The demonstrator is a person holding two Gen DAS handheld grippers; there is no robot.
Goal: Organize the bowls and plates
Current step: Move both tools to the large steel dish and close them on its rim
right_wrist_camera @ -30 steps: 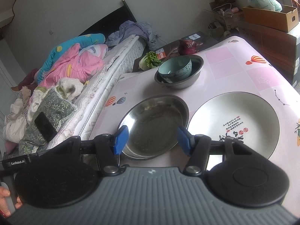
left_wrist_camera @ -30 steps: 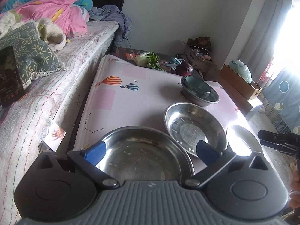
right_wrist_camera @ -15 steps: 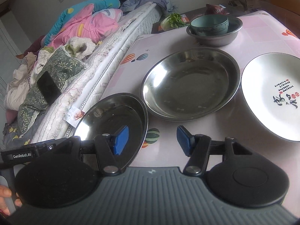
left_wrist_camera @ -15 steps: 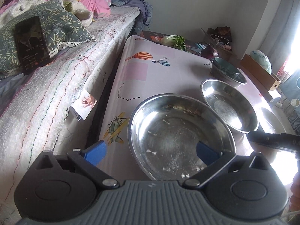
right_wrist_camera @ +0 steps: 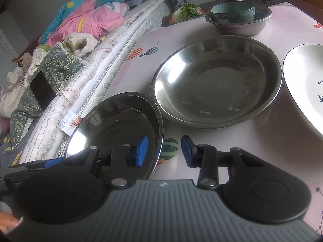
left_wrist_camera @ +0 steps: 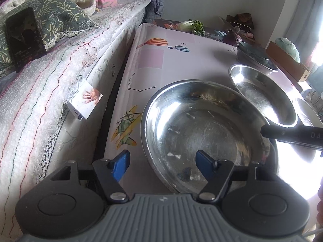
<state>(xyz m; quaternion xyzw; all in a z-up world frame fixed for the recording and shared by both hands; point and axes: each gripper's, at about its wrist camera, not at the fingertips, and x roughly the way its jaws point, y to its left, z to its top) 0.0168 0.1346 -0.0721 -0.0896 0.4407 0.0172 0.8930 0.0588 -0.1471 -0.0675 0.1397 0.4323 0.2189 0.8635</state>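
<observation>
A wide steel dish [left_wrist_camera: 201,131] [right_wrist_camera: 113,125] lies at the near left corner of the pink patterned table [left_wrist_camera: 149,60]. My left gripper [left_wrist_camera: 162,164] straddles its near rim, one pad outside and one inside, jaws closing without touching the metal. My right gripper [right_wrist_camera: 164,151] straddles the opposite rim the same way, jaws closing with the rim between them and gaps still showing. A second steel dish [right_wrist_camera: 218,80] sits behind, then a teal bowl [right_wrist_camera: 232,12] inside a steel bowl [right_wrist_camera: 242,27]. A white plate [right_wrist_camera: 306,84] lies to the right.
A bed [left_wrist_camera: 50,92] with a quilt, pillow and a dark phone [left_wrist_camera: 24,38] runs along the table's left edge. A cabbage [left_wrist_camera: 191,26] and a purple onion [left_wrist_camera: 232,38] lie beyond the table's far end. A cardboard box [left_wrist_camera: 288,64] stands at the right.
Both grippers came down to the near steel dish and narrowed their jaws. The right gripper shifted left from the middle dish to this one's rim.
</observation>
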